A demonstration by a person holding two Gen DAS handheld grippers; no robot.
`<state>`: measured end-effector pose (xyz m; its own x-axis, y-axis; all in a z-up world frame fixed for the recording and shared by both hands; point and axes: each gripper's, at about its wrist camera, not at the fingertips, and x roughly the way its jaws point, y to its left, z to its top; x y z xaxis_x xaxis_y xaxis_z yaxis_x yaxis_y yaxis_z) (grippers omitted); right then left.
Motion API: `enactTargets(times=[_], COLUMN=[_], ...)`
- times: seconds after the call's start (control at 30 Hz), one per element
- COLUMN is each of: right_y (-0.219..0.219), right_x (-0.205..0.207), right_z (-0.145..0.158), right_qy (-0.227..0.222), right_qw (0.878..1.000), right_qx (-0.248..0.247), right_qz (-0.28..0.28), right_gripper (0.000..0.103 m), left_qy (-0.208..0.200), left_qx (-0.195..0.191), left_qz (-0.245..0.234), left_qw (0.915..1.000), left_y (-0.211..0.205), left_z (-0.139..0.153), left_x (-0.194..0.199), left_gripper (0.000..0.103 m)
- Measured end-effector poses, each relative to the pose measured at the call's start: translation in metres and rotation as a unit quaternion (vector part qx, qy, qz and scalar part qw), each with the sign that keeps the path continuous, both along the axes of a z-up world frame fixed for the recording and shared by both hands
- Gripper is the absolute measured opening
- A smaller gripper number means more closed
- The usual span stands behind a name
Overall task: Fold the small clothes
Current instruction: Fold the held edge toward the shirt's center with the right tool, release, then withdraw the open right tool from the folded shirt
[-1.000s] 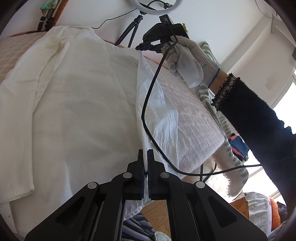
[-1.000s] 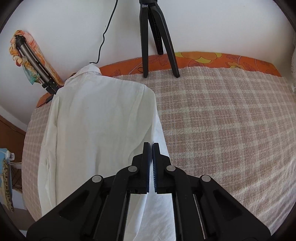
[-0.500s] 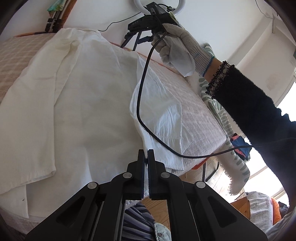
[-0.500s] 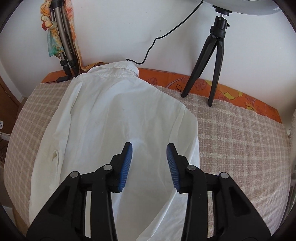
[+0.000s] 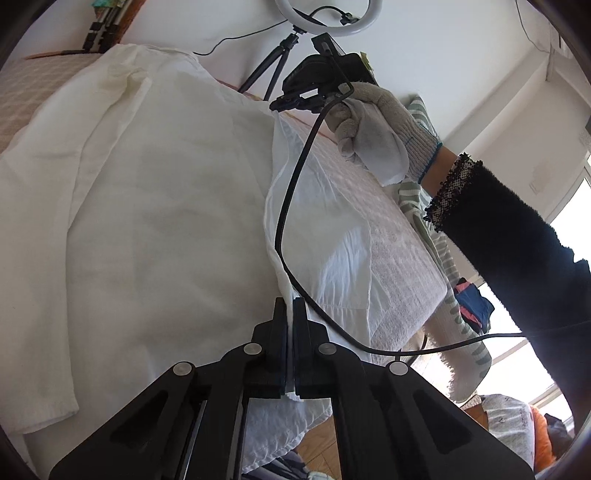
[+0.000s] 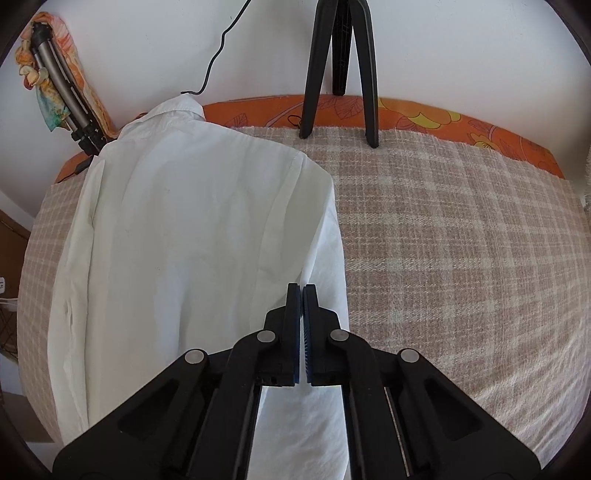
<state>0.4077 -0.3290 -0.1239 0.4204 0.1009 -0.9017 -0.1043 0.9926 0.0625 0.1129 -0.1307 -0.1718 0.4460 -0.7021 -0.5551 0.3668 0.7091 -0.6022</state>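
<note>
- A white shirt (image 6: 192, 236) lies spread on a checked blanket (image 6: 461, 240) that covers the bed, its collar toward the wall.
- The shirt takes up the left part of the blanket in the right wrist view; the blanket to its right is bare.
- The left gripper (image 5: 290, 306) is closed, with a strip of the shirt's (image 5: 147, 221) edge pinched between its fingers; white cloth shows in the narrow slit between them.
- The right gripper (image 6: 303, 291) has its blue pads pressed nearly together over the shirt's right edge; whether cloth is caught between them I cannot tell.
- In the left wrist view a gloved hand (image 5: 373, 133) holds the right gripper's body (image 5: 325, 77) above the shirt's far edge.
- A black cable (image 5: 288, 199) runs from that body down in a loop across the shirt and off to the right.
- A dark sleeve (image 5: 517, 251) covers the arm behind the glove.
- A black tripod (image 6: 340, 66) stands at the far edge of the bed against the white wall, with a ring light (image 5: 325, 14) on top of it in the left wrist view.
- An orange flowered sheet (image 6: 443, 114) shows along the bed's far edge under the blanket.
- A second folded tripod (image 6: 70, 107) leans in the left corner, draped with a coloured cloth.
- A striped cloth (image 5: 443, 258) hangs off the bed's right side in the left wrist view.
</note>
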Motion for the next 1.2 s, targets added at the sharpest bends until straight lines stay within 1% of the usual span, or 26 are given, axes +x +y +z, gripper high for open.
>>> enactTargets(times=[0.13,0.17,0.27,0.33,0.4,0.43,0.47,0.5,0.53,0.6,0.63,0.67,0.7,0.73,0.8,0.87,0.93,0.97,1.03,1.1,1.2], right_y=[0.022,0.031,0.058,0.079,0.093,0.097,0.099,0.097,0.093,0.074,0.064,0.052,0.037,0.021,-0.013,-0.045,-0.073,-0.085,-0.099,-0.104,-0.093], right_x=[-0.008,-0.009,-0.007,-0.002,0.007,0.011,0.015,0.018,0.02,0.014,0.007,-0.003,-0.014,-0.028,-0.055,-0.089,-0.128,-0.149,-0.188,-0.224,-0.268], right_z=[0.032,0.038,0.043,0.037,0.02,0.009,0.0,-0.008,-0.012,-0.005,0.003,0.012,0.023,0.032,0.044,0.049,0.048,0.045,0.033,0.014,-0.014], right_qy=[-0.031,-0.038,-0.04,-0.047,-0.037,-0.03,-0.025,-0.014,-0.005,-0.012,-0.019,-0.028,-0.04,-0.049,-0.051,-0.053,-0.054,-0.05,-0.036,-0.012,0.016], right_qw=[0.999,0.998,0.996,0.995,0.994,0.993,0.993,0.993,0.994,0.996,0.997,0.997,0.997,0.997,0.996,0.994,0.993,0.991,0.986,0.978,0.96], right_qx=[0.02,0.017,0.026,-0.005,-0.028,-0.046,-0.067,-0.078,-0.076,-0.053,-0.036,-0.017,0.003,0.021,0.063,0.087,0.104,0.121,0.161,0.203,0.272], right_qz=[0.039,0.049,0.076,0.088,0.098,0.104,0.098,0.089,0.084,0.072,0.069,0.068,0.064,0.056,0.047,0.039,0.031,0.03,0.032,0.039,0.063], right_gripper=[0.002,0.002,0.002,0.002,0.002,0.002,0.004,0.006,0.008,0.014,0.024,0.037,0.042,0.045,0.045,0.045,0.045,0.045,0.045,0.045,0.045], left_qy=[-0.009,-0.013,-0.016,-0.002,0.018,0.023,0.026,0.029,0.03,0.021,0.014,0.008,0.002,-0.004,-0.011,-0.018,-0.026,-0.031,-0.037,-0.04,-0.054], left_qx=[-0.003,0.0,-0.001,-0.002,-0.001,0.005,0.016,0.024,0.026,0.038,0.04,0.039,0.038,0.037,0.034,0.034,0.037,0.042,0.048,0.056,0.066], left_qz=[0.002,0.002,0.011,0.017,0.016,0.014,0.016,0.017,0.018,0.028,0.03,0.032,0.033,0.036,0.039,0.036,0.026,0.024,0.015,0.006,-0.005], left_qw=[1.0,0.9999,0.9998,0.9999,0.9997,0.9996,0.9994,0.9991,0.999,0.9987,0.9986,0.9987,0.9987,0.9987,0.9986,0.9986,0.9986,0.9983,0.9981,0.9976,0.9963], left_y=[0.006,0.007,0.015,0.019,0.02,0.019,0.019,0.018,0.018,0.023,0.026,0.027,0.031,0.033,0.038,0.039,0.034,0.033,0.028,0.022,0.01], left_z=[0.008,0.01,0.015,0.011,0.001,-0.002,-0.003,-0.003,-0.001,0.005,0.008,0.012,0.014,0.016,0.02,0.024,0.026,0.028,0.029,0.03,0.034], left_x=[-0.01,-0.014,-0.022,-0.022,-0.019,-0.018,-0.018,-0.018,-0.018,-0.02,-0.02,-0.021,-0.021,-0.021,-0.02,-0.02,-0.021,-0.022,-0.021,-0.022,-0.023], left_gripper=[0.0,0.0,0.0,0.0,0.0,0.0,0.0,0.002,0.006,0.014,0.014,0.014,0.014,0.014,0.014,0.014,0.014,0.014,0.014,0.014,0.014])
